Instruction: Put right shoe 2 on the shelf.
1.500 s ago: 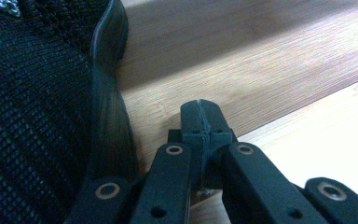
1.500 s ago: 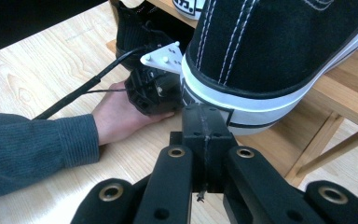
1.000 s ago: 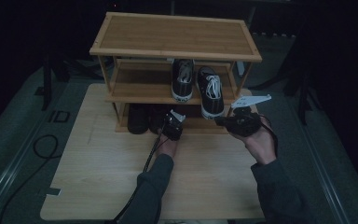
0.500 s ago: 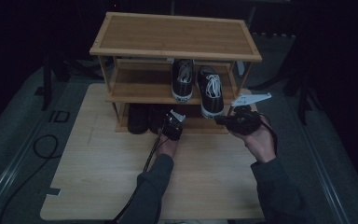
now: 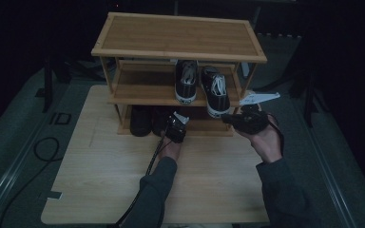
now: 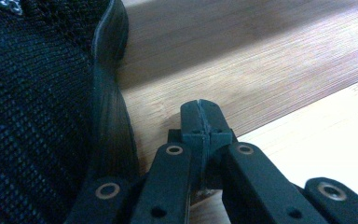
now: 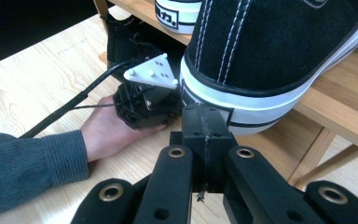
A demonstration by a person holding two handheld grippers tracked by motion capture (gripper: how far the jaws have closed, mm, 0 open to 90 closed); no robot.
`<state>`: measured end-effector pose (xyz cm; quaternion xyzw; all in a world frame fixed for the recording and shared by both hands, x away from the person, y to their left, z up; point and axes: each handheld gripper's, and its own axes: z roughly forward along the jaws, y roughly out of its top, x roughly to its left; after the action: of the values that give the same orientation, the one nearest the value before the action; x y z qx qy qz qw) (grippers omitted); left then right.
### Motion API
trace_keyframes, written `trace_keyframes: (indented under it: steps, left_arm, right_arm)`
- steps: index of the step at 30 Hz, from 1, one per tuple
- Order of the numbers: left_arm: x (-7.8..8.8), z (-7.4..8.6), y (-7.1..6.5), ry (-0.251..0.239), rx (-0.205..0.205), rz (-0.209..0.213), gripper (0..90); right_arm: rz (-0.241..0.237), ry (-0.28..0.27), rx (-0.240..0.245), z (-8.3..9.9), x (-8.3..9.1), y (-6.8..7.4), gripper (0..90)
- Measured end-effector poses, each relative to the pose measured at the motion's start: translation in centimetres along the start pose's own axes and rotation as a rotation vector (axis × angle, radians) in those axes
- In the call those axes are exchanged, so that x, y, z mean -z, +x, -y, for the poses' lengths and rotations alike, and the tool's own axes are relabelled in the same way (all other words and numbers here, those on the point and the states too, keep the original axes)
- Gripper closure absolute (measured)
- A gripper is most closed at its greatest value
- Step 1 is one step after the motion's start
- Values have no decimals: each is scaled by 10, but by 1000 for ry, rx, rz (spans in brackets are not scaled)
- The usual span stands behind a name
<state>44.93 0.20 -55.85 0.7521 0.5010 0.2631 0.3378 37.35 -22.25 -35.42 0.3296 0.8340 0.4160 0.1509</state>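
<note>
At rack front: left gripper jaws closed, empty, beside dark shoe on bottom shelf. Right gripper closed, empty, at heel of sneaker overhanging middle shelf. Judged step: approach. Next move: open jaws, seat on shoe rim.

- No shift shows between the earlier high views and this one: the left gripper is at the same spot by the black shoe on the bottom shelf.
- The right gripper is likewise in the same place at the heel of the sneaker.
- Both pairs of fingers are pressed together as before, and neither shoe has moved.
</note>
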Motion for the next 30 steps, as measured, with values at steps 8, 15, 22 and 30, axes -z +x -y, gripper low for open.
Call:
trace_keyframes:
  steps: [8, 15, 22, 30]
  left_arm:
    - [-1, 0, 0, -9, 11, -1, 900]
    - [0, 0, 0, -3, 4, 0, 900]
    - [0, 0, 0, 0, 0, 0, 900]
    - [0, 0, 0, -2, 3, 1, 900]
  right_arm:
    - [9, 0, -1, -5, -4, -4, 900]
    - [3, -14, -5, -6, -7, -5, 900]
    - [1, -19, -6, -9, -11, -5, 900]
    - [11, -17, -15, -12, -15, -7, 900]
